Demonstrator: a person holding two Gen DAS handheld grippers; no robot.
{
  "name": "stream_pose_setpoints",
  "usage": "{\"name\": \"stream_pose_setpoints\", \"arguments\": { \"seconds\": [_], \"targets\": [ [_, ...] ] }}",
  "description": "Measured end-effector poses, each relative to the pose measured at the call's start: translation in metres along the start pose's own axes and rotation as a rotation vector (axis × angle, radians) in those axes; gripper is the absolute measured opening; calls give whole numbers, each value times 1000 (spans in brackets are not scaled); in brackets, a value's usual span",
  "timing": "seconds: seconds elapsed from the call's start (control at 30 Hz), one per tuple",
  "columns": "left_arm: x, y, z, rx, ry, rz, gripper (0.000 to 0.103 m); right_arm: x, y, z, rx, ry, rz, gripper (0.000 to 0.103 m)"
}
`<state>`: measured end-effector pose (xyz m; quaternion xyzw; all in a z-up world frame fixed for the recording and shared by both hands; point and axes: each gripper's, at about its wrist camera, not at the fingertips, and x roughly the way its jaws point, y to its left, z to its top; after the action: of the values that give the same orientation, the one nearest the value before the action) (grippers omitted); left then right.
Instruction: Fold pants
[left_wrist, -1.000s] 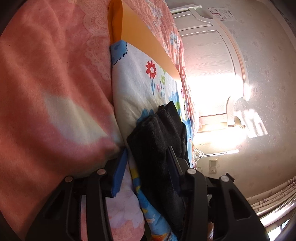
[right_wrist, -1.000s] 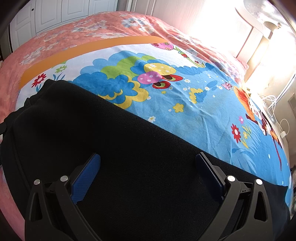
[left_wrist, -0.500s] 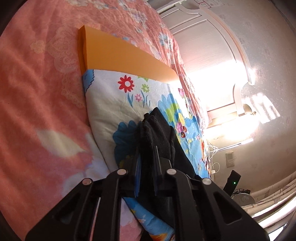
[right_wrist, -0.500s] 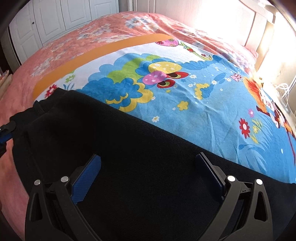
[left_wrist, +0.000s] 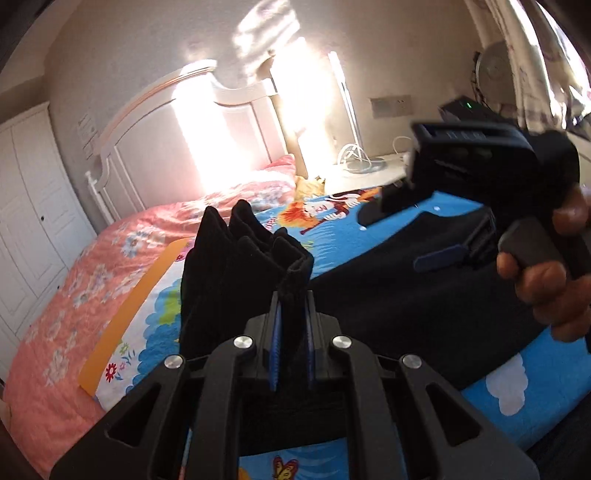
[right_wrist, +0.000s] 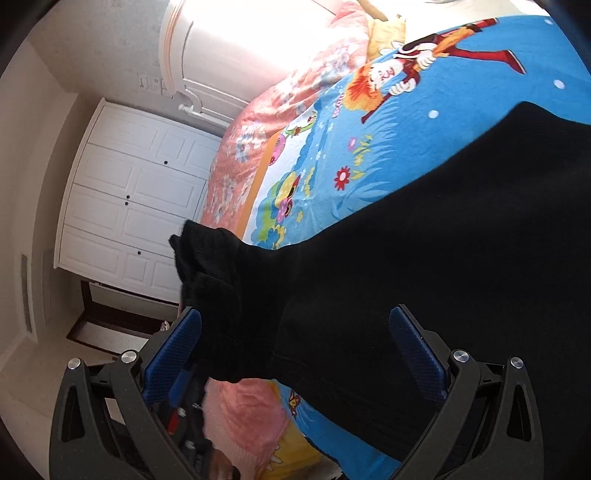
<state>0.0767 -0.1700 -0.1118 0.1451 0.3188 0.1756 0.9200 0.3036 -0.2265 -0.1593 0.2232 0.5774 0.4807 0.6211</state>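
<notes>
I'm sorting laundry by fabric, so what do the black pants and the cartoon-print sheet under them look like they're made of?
The black pants look like a matte knit, perhaps wool or acrylic: fine ribbing shows at the bunched end and nothing shines. The cartoon-print sheet looks like thin woven cotton or a blend, smooth and flat with sharp printed colours and small wrinkles. The fibre content of either can't be confirmed.

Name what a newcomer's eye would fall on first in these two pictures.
The black pants sprawl across the bright cartoon bedsheet, one bunched end pinched upright in the left gripper, jaws shut. Behind, sunlight glares off the white headboard; the right gripper hangs open over the fabric.
</notes>
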Motion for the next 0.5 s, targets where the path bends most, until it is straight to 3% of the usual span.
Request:
{"name": "stream_pose_setpoints", "arguments": {
  "seconds": [0.1,0.17,0.37,0.5],
  "targets": [
    [31,-72,-38,164,53,-18,10,-11,-26,-2,47,15,-5,97],
    [35,-84,-51,203,28,48,10,-9,-31,-3,56,41,4,97],
    [16,-62,-39,113,-33,76,10,27,-17,-4,11,165,16,96],
    [8,-56,-38,80,-40,61,10,66,5,-1,-44,260,-32,94]
  ]
}}
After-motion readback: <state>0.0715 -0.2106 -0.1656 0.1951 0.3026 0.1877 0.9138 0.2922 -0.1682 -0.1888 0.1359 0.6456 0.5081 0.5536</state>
